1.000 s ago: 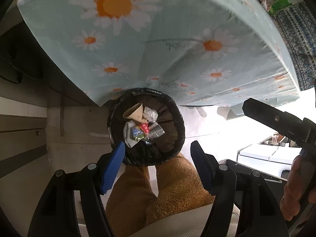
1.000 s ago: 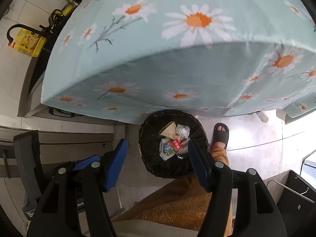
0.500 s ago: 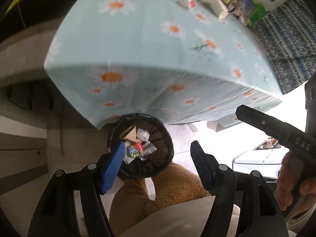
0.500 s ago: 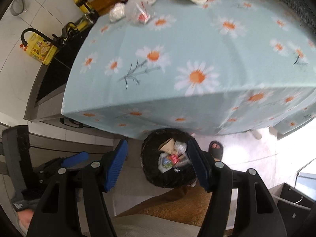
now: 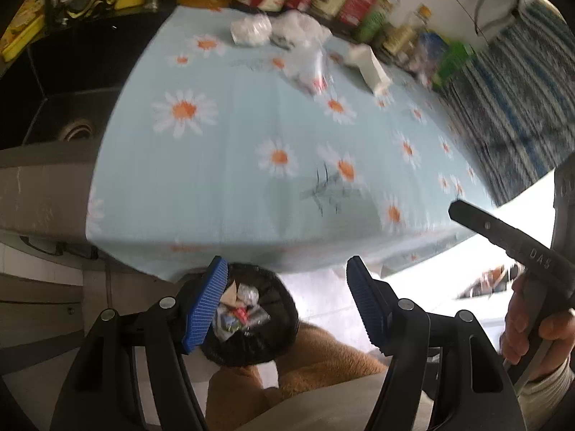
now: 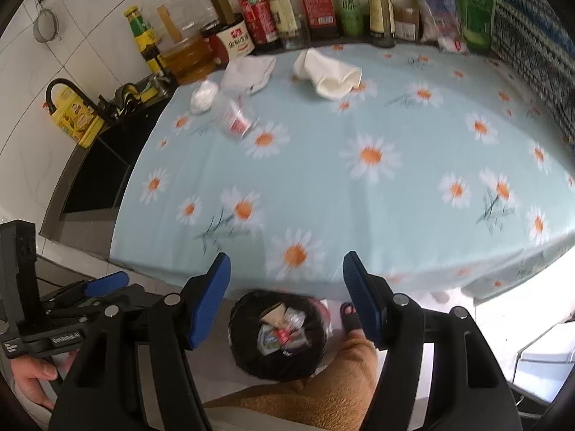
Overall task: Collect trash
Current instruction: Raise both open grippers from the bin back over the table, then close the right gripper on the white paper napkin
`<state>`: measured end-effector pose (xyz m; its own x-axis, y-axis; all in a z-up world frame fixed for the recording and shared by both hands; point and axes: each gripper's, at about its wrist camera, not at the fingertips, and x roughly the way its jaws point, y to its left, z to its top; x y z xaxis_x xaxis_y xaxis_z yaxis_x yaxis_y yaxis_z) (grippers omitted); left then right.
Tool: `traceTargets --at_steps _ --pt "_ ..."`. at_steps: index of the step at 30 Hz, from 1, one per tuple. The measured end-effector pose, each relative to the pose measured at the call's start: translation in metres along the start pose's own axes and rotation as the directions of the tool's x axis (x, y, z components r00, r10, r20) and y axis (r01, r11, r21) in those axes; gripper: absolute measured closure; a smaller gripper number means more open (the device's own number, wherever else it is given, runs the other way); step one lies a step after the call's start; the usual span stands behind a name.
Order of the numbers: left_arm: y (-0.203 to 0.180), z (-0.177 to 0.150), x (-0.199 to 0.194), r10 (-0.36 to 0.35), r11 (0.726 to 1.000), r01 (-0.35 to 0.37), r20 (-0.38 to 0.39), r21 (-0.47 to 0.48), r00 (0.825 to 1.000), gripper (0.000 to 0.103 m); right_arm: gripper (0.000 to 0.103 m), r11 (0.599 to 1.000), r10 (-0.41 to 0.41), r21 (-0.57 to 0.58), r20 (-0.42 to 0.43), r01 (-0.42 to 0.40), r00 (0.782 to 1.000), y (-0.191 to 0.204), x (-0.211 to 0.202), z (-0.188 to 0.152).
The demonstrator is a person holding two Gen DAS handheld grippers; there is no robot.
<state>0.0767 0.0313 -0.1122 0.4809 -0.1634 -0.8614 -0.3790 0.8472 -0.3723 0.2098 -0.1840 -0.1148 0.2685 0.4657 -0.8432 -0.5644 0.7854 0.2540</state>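
A black-lined trash bin [image 6: 278, 334] with several wrappers in it stands on the floor under the table's front edge; it also shows in the left wrist view [image 5: 251, 319]. On the daisy tablecloth [image 6: 359, 165] at the far side lie a crumpled white tissue [image 6: 248, 72], a squashed white paper cup [image 6: 329, 75], a small white ball of paper [image 6: 203, 97] and a clear plastic cup with a red label [image 6: 237, 118]. My left gripper [image 5: 287, 305] and my right gripper [image 6: 284, 298] are both open and empty, above the bin at the table's near edge.
Bottles and jars [image 6: 287, 10] line the back wall. A black sink [image 5: 68, 107] lies to the left of the table, with a yellow oil can [image 6: 72, 115] beside it. A patterned blue cloth [image 6: 532, 28] hangs at the right. My legs in tan trousers [image 6: 323, 388] are beside the bin.
Both grippers have tilted up from the bin, so the tabletop and the trash at its far side have come into view. Both stay open and empty.
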Motion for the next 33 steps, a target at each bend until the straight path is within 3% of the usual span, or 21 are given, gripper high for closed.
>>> traceTargets --at_steps 4,7,14,17,26,33 --pt "-0.007 0.022 -0.002 0.017 0.999 -0.017 0.03 -0.031 0.999 0.036 0.037 0.999 0.019 -0.029 0.008 -0.019 1.0 -0.011 0.003 0.027" --pt "-0.014 0.039 -0.001 0.019 0.998 -0.015 0.046 -0.068 0.999 0.036 0.029 0.998 0.039 -0.059 0.013 -0.038 0.999 -0.019 0.007 0.05" --pt "-0.037 0.078 0.008 0.055 0.992 -0.045 0.089 -0.116 0.994 0.036 0.027 0.984 0.07 -0.161 -0.013 -0.071 0.997 -0.039 0.029 0.109" --pt "-0.046 0.092 0.017 0.086 0.987 -0.072 0.097 -0.141 0.992 0.029 0.019 0.976 0.087 -0.196 -0.025 -0.09 0.996 -0.049 0.038 0.133" --pt "-0.058 0.124 0.04 0.173 0.959 -0.146 0.093 -0.244 0.98 0.024 0.017 0.942 0.14 -0.28 -0.167 -0.183 0.976 -0.072 0.085 0.197" --pt "-0.06 0.142 0.052 0.219 0.926 -0.175 0.099 -0.336 0.971 0.017 0.01 0.916 0.178 -0.301 -0.286 -0.264 0.942 -0.076 0.127 0.236"
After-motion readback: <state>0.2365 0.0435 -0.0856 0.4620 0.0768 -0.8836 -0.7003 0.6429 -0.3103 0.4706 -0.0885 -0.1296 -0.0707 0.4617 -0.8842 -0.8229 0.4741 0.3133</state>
